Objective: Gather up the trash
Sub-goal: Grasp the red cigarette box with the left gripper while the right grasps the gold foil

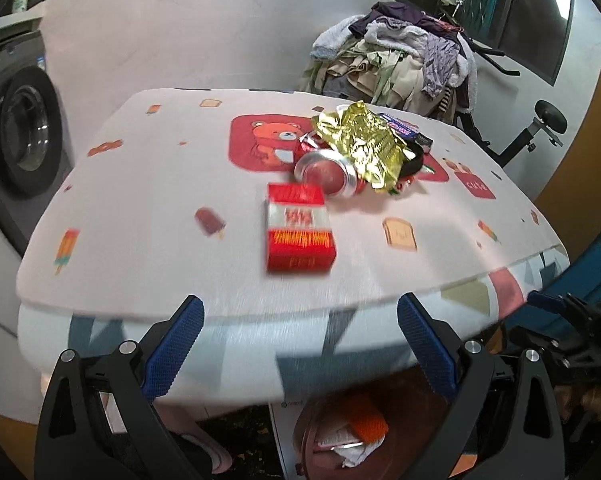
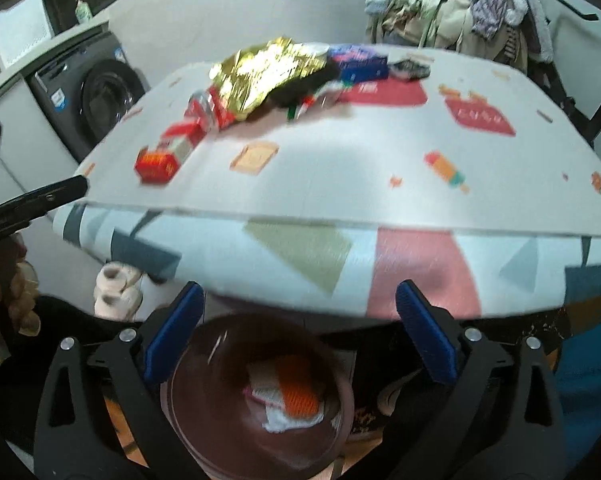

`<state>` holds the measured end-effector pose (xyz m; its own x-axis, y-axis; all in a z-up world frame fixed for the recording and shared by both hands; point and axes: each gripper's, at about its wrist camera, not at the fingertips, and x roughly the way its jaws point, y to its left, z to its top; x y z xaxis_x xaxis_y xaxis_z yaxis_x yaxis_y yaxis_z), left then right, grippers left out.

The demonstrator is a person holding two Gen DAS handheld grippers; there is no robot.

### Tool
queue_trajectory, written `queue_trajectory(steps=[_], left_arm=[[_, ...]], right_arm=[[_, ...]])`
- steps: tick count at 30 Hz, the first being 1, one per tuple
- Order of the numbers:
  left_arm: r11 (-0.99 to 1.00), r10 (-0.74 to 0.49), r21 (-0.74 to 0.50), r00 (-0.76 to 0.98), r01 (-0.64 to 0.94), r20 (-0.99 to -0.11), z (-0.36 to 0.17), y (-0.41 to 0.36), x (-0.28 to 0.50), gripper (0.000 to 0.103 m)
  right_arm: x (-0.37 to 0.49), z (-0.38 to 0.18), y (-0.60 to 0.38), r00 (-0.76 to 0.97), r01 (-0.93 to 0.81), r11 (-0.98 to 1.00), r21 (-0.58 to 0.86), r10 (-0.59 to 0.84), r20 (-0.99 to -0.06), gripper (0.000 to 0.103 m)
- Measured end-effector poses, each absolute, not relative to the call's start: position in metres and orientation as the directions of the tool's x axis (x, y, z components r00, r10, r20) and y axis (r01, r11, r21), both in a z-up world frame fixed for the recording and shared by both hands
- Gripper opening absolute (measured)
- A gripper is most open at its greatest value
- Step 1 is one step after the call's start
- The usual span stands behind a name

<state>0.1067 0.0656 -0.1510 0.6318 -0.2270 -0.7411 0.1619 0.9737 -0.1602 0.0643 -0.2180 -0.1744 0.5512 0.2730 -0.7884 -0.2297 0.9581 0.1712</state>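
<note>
Trash lies ahead of both my tongs on the cloth-covered table (image 1: pixel 140 184): a red carton (image 1: pixel 300 232) straight beyond my left gripper (image 1: pixel 300 344), and past it a tipped red can (image 1: pixel 328 170) tucked against a crumpled gold foil wrapper (image 1: pixel 360 140), with a blue packet (image 1: pixel 400 124) and darker scraps at the far side of the heap. My left gripper is spread wide with nothing between its blue pads, short of the table edge. My right gripper (image 2: pixel 300 328) is just as wide and empty, hanging over the brown bin (image 2: pixel 256 400) directly below it, where an orange scrap and white paper already lie. The carton looks light and stiff, probably hollow, so I would take it across its narrow sides, gently enough not to crush it. The can should be light but smooth and ready to roll; I would grip the middle of its wall. The foil is soft and springy, best pinched at a thick fold.
</note>
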Motion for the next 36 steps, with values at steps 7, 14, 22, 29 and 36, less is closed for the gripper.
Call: queue_trajectory(steps=[7,14,22,29,36], left_arm=[[0.979,-0.190,-0.112,0.574,0.170,-0.796,-0.171,0.046,0.178,0.095],[0.986,-0.124,-0.045,0.521,0.162,-0.844,-0.195,0.031,0.223,0.081],[0.970,-0.241,-0.192,0.511,0.149,-0.825,-0.198,0.054,0.218,0.056],[0.966,-0.254,-0.235,0.604,0.112,-0.756,-0.172,0.078,0.190,0.056],[0.955,-0.255,-0.291,0.650,0.054,-0.716,-0.165,0.103,0.173,0.056]], right_arm=[[0.091,-0.164,-0.227,0.569,-0.197,0.962,0.188,0.268,-0.777,0.097],[0.119,-0.159,-0.229,0.576,-0.193,0.966,0.169,0.251,-0.778,0.097],[0.171,-0.140,-0.209,0.574,-0.204,0.952,0.228,0.305,-0.760,0.097],[0.250,-0.117,-0.158,0.576,-0.190,0.911,0.366,0.406,-0.709,0.097],[0.338,-0.114,-0.128,0.536,0.062,0.913,0.403,0.310,-0.785,0.097]])
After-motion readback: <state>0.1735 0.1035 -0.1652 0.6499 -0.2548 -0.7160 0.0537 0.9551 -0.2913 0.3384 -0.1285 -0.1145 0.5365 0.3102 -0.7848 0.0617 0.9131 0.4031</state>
